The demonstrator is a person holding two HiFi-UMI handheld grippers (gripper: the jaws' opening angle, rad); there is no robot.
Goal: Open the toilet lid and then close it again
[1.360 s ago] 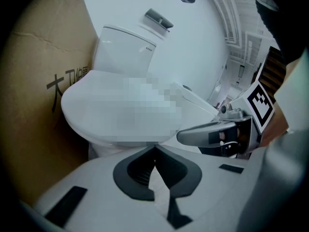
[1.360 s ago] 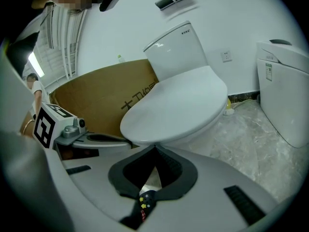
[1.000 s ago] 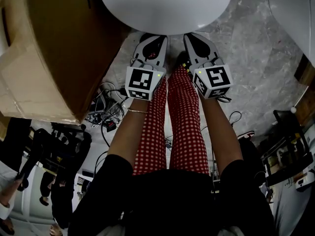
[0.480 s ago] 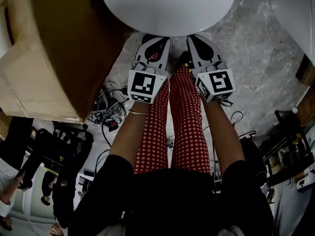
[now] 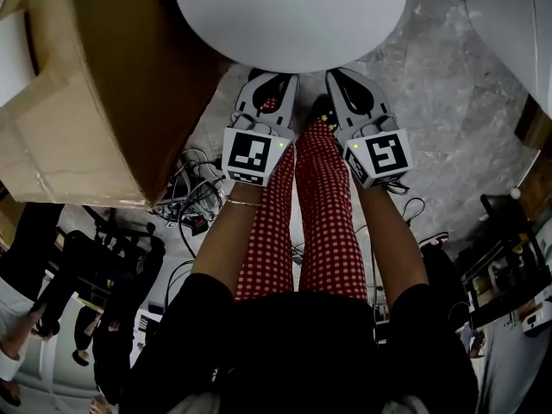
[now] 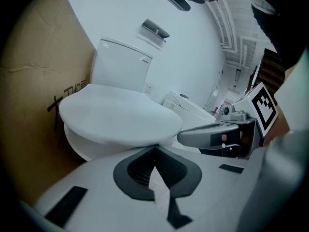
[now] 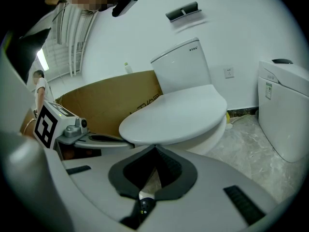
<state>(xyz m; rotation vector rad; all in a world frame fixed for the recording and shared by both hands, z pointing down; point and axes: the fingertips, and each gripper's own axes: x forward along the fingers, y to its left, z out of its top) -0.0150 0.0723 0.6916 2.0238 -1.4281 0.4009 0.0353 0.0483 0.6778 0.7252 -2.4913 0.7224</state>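
The white toilet lid [image 5: 289, 15] lies down flat on the seat, with the tank [image 6: 120, 64] behind it. My left gripper [image 5: 276, 76] and right gripper [image 5: 339, 74] sit side by side right at the lid's front edge, just below its rim. In the left gripper view the jaws [image 6: 154, 149] meet at their tips with nothing between them, and the lid [image 6: 116, 117] hangs just ahead. The right gripper [image 7: 155, 149] is likewise shut and empty, its tips under the front of the lid [image 7: 176, 112]. The person's legs in red checked trousers [image 5: 323, 222] stand below.
A big cardboard box [image 5: 95, 93] stands close on the toilet's left. A second white toilet [image 7: 285, 110] stands to the right on the grey marble floor [image 5: 448, 102]. Cables [image 5: 185, 201] lie by the box. A fixture [image 7: 182, 12] is on the wall.
Both grippers stay at the lid's front edge, still shut. The lid has not moved. Only the head view has shifted slightly.
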